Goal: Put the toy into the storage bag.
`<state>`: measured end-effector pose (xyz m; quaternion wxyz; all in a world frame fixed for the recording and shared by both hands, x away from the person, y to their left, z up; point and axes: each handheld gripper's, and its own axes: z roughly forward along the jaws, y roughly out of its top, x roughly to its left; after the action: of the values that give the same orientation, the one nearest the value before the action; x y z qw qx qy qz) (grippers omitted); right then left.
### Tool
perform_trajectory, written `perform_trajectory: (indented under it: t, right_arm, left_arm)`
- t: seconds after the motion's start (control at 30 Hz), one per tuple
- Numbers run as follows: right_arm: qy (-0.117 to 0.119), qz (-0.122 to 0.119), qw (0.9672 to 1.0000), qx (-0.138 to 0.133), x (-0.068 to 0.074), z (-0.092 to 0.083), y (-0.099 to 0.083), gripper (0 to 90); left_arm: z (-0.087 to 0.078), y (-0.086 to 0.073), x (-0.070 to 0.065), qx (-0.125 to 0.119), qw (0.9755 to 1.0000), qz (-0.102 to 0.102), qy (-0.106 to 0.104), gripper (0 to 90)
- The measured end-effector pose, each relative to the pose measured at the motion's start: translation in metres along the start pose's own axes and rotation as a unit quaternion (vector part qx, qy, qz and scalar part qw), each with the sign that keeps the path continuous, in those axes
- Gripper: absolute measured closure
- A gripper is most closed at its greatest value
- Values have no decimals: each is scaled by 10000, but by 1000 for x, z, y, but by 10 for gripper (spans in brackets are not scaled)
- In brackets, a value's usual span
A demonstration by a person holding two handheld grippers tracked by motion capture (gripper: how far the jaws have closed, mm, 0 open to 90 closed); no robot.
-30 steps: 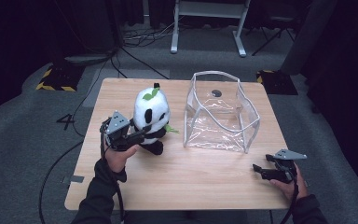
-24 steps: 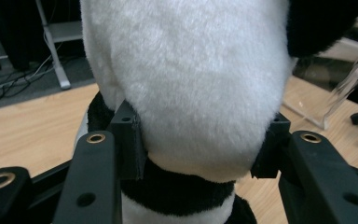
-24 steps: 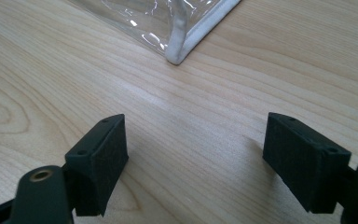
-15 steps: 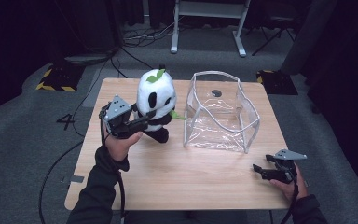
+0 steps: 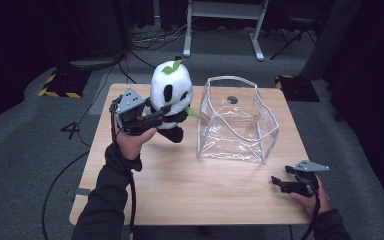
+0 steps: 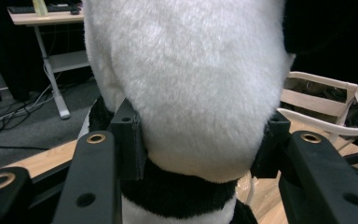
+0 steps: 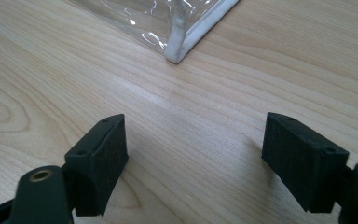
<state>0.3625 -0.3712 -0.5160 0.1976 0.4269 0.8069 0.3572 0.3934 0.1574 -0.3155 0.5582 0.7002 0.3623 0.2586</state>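
Left tongs (image 5: 161,114): clamped on the panda toy (image 5: 170,97), held above the counter (image 5: 190,190) beside the clear bin (image 5: 235,120).
Left gripper view: pads squeezing its fur.
Right tongs (image 5: 279,183): apart, resting.
Change: panda raised higher.

I count one plush panda (image 5: 170,97) with a single green leaf (image 5: 172,66) on its head, and one clear plastic bin (image 5: 236,120) with white edging. There is one wooden table (image 5: 180,185) under them. I have two grippers: the left gripper (image 5: 161,111) and the right gripper (image 5: 276,181), each with two black jaws. Behind the table I see one white desk frame (image 5: 223,22).
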Motion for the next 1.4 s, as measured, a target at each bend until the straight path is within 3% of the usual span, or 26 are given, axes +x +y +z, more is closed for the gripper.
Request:
perform_trajectory:
  t: [0.23,0.47,0.8,1.23,1.4]
  right_arm:
    - [-2,-1,10000,-1,0,0,0,221]
    - [-3,-3,10000,-2,0,0,0,221]
    - [0,8,10000,-1,0,0,0,222]
    - [-1,0,10000,-1,0,0,0,222]
    - [-2,-9,10000,-7,0,-1,0,222]
  left_arm:
    - [5,13,-3,-108,9999,28,-9,492]
    - [10,25,-9,-142,9997,181,-17,492]
    - [16,38,-12,-201,9996,165,-64,494]
    - [22,65,-36,-348,9985,384,-194,494]
    - [27,72,-43,-420,9980,377,-286,495]
